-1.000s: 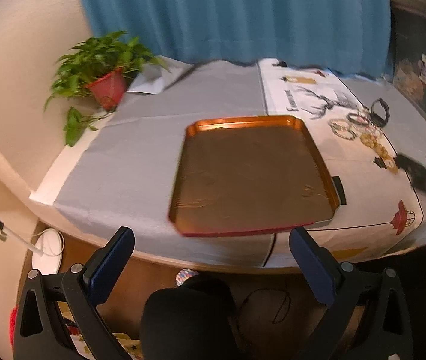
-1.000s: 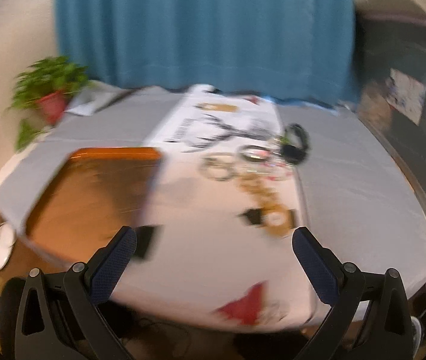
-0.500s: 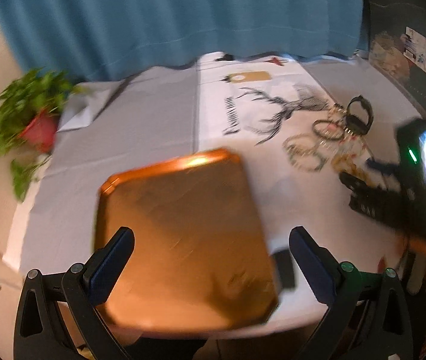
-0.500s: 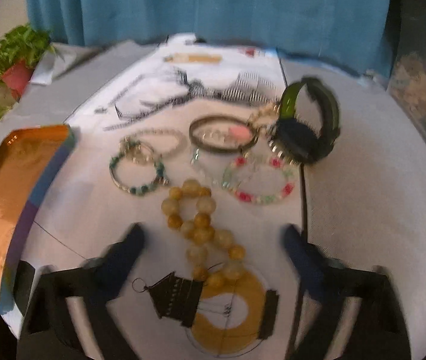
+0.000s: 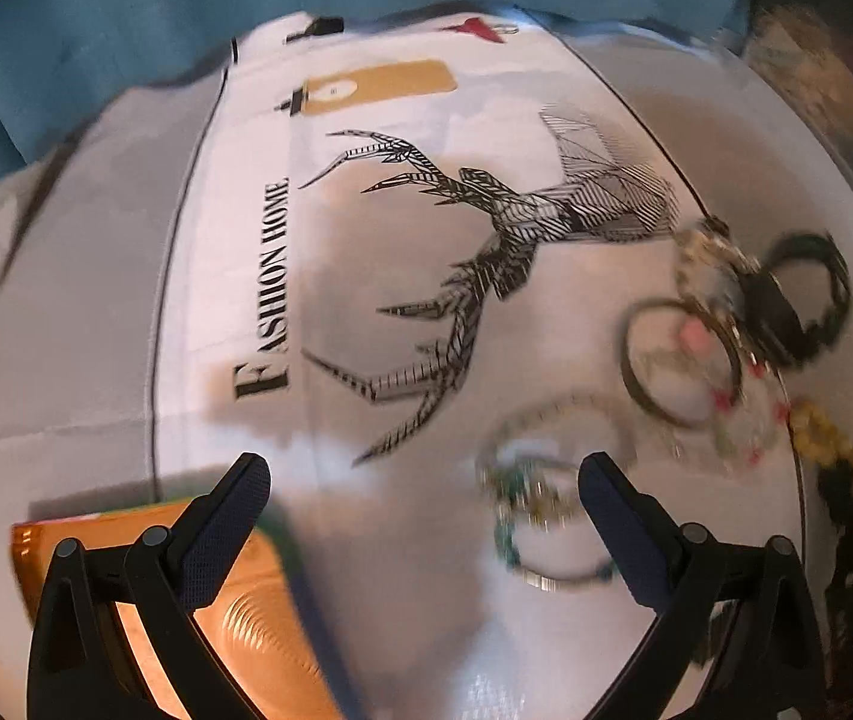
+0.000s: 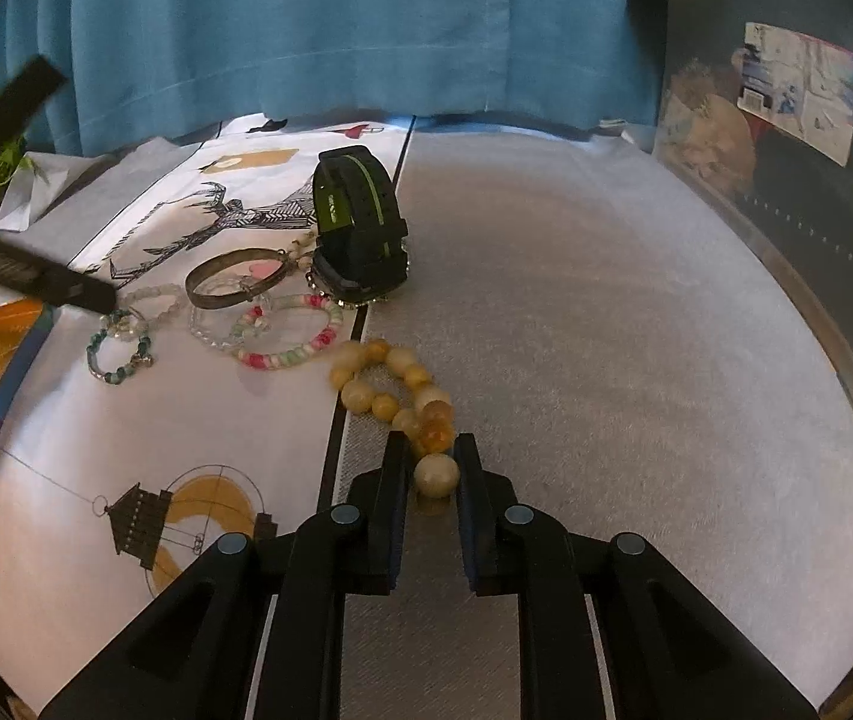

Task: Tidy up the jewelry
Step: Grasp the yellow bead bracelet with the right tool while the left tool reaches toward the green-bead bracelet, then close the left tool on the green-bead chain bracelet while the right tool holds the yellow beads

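The right gripper [image 6: 431, 459] is closing, its two dark fingers straddling the near end of a string of large round yellow-amber beads [image 6: 393, 387]. One pale bead sits in the gap between the fingers; whether the pads already press on it cannot be told, though a thin gap seems to remain on each side. Taking the strand by its end bead looks like a sensible choice, since the rest should trail up freely rather than bunch.

The bead string curls away from the gripper across the seam between the grey cloth and a white printed cloth with a black stag drawing [image 6: 210, 219] that covers the tabletop [image 6: 606, 330]. Just beyond lie a pink, white and green beaded bracelet [image 6: 288, 339], a dull metal bangle [image 6: 234, 279], a turquoise and clear bead bracelet [image 6: 120, 345], and a black wristband with a green stripe [image 6: 357, 219] standing on its edge.

The left gripper [image 5: 426, 480] hangs wide open above the printed cloth with nothing between its fingers, the turquoise bracelet just inside its right finger. The view is blurred. A shiny orange tray [image 5: 234, 618] lies at its lower left, probably the place where the jewelry is meant to be collected.
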`<state>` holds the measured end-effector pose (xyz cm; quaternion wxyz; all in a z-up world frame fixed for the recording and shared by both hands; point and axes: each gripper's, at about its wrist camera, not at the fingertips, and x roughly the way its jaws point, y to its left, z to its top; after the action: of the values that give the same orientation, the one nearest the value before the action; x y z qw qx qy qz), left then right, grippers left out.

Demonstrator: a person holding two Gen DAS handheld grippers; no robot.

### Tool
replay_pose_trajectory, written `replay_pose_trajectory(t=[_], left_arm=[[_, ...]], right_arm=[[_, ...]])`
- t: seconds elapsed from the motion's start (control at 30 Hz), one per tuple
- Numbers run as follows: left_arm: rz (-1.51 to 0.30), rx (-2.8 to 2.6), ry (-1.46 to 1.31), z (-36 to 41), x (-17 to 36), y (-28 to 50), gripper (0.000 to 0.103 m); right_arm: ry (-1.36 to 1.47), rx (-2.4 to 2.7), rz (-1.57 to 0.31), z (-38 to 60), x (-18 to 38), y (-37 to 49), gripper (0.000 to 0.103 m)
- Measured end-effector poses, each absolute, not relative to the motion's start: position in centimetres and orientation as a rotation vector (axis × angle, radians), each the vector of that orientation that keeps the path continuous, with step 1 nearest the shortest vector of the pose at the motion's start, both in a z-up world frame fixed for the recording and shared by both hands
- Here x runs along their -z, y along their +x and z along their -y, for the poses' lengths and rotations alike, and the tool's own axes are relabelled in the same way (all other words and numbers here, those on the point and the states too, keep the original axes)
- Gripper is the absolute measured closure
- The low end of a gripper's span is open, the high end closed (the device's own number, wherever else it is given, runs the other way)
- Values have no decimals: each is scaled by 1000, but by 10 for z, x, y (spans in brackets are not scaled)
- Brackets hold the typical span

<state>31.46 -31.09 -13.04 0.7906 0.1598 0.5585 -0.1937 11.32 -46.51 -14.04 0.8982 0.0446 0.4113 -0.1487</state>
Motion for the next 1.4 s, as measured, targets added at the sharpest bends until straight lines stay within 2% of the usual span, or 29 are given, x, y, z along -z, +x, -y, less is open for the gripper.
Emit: replay_pose_trajectory(t=[0.1, 0.17, 0.27, 0.37, 0.4, 0.43, 0.47, 0.5, 0.53, 0.57, 0.67, 0.73, 0.93, 0.97, 1.03, 1.07, 1.2, 1.3, 1.4], left_arm=[[-1234, 436, 356, 314, 139, 322, 1], [-1248, 465, 377, 316, 143, 323, 1], [-1269, 518, 358, 317, 146, 324, 1], [-1250, 517, 377, 321, 145, 327, 8], [-1232, 530, 378, 323, 143, 325, 19], [-1204, 544, 377, 324, 138, 322, 48], [-1188, 561, 377, 326, 134, 321, 71], [-1199, 601, 372, 328, 131, 318, 93], [-1219, 630, 341, 328, 129, 317, 101], [-1217, 637, 324, 328, 128, 315, 103], [-1192, 659, 294, 321, 115, 307, 103], [-1173, 676, 247, 313, 103, 304, 103], [-1141, 669, 254, 311, 89, 300, 102], [-1159, 663, 257, 311, 92, 304, 98], [-1199, 635, 268, 310, 105, 310, 74], [-1209, 615, 272, 310, 111, 314, 69], [-1262, 574, 257, 308, 131, 325, 67], [-1238, 581, 291, 314, 133, 325, 65], [-1222, 582, 304, 319, 133, 325, 60]], right_arm=[[111, 308, -862, 473, 140, 117, 74], [120, 313, -868, 477, 140, 121, 55], [140, 294, -875, 481, 140, 128, 48], [111, 263, -900, 478, 140, 137, 47], [108, 252, -905, 478, 140, 139, 47], [105, 244, -907, 478, 140, 142, 47], [103, 239, -906, 478, 140, 143, 54], [99, 234, -902, 477, 140, 144, 68], [93, 230, -897, 474, 139, 144, 81], [90, 236, -901, 473, 139, 145, 81], [129, 239, -897, 471, 135, 140, 84], [134, 242, -873, 468, 126, 134, 103], [143, 256, -835, 465, 106, 124, 103], [148, 262, -841, 465, 108, 125, 100], [162, 262, -875, 467, 115, 130, 99], [164, 276, -904, 469, 120, 132, 97], [167, 278, -930, 475, 130, 133, 85], [172, 266, -934, 482, 133, 130, 80], [127, 247, -937, 481, 134, 135, 69]])
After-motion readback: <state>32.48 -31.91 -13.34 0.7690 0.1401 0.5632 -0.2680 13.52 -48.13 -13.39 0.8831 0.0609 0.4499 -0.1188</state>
